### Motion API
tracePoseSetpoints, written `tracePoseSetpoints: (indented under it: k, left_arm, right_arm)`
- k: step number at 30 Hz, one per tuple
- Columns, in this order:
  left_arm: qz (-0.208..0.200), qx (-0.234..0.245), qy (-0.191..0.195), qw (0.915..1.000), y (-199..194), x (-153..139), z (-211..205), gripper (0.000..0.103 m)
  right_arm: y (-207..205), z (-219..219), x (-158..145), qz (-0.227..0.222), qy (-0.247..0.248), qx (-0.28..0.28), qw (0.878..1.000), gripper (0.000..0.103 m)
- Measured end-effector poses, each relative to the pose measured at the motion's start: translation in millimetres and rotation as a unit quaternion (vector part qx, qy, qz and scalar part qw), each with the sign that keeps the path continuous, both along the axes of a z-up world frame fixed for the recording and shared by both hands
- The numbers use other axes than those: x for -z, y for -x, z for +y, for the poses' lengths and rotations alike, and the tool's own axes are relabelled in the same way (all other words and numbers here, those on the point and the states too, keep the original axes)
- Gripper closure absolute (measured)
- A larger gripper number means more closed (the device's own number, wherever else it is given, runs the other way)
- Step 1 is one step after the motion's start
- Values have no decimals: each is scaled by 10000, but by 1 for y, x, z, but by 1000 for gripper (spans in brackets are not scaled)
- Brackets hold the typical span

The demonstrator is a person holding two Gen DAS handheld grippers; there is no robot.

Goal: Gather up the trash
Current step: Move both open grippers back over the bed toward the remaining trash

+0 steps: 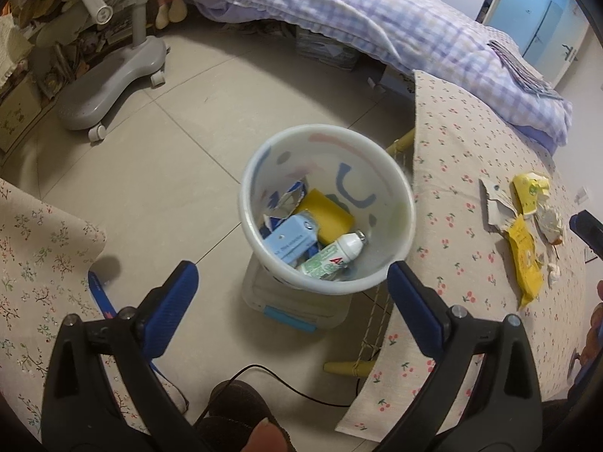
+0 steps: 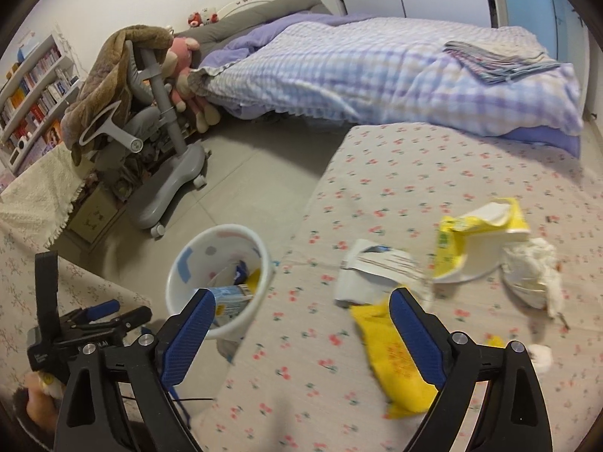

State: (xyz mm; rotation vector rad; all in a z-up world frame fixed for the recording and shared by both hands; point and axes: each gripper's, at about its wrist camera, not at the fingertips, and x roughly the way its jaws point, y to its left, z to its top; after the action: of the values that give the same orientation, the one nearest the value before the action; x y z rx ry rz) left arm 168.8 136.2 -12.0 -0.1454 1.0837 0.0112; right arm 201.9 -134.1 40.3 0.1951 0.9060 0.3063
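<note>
Bin point(image 1: 399, 203) beside table edge point(image 1: 414, 158); both tongs gape.

Soft, even indoor light with faint shadows. Strong fisheye bending and dark corners. The right wrist view is motion-blurred.

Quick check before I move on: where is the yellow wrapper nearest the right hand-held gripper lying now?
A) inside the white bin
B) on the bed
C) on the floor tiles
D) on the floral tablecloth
D: the yellow wrapper lies flat on the floral tablecloth, beside the torn paper, outside the white bin.
</note>
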Motion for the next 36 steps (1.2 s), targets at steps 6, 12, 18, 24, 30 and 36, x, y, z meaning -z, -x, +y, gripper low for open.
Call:
tracePoseSetpoints:
  k: [6, 12, 18, 24, 30, 36]
  left_arm:
    - [-178, 155, -45, 9997, 5, -3, -18, 2]
    - [-280, 437, 7, 9987, 8, -3, -41, 1]
    - [-495, 739, -107, 9960, 10, -7, -70, 1]
    - [-500, 1152, -15, 9921, 8, -7, -107, 1]
    - [-231, 1483, -20, 9887, 1, -1, -144, 1]
    - [296, 1699, 341, 9844, -13, 9, -175, 1]
  right_arm:
    - [20, -39, 1, -208, 242, 218, 9993, 1]
    - [38, -87, 10, -234, 476, 543, 9971, 0]
    - [53, -143, 26, 13, 339, 991, 9945, 0]
    - [66, -185, 40, 222, 246, 1333, 9905, 0]
    - [77, -219, 51, 419, 172, 1549, 9869, 0]
    - [84, -245, 61, 609, 114, 1712, 9833, 0]
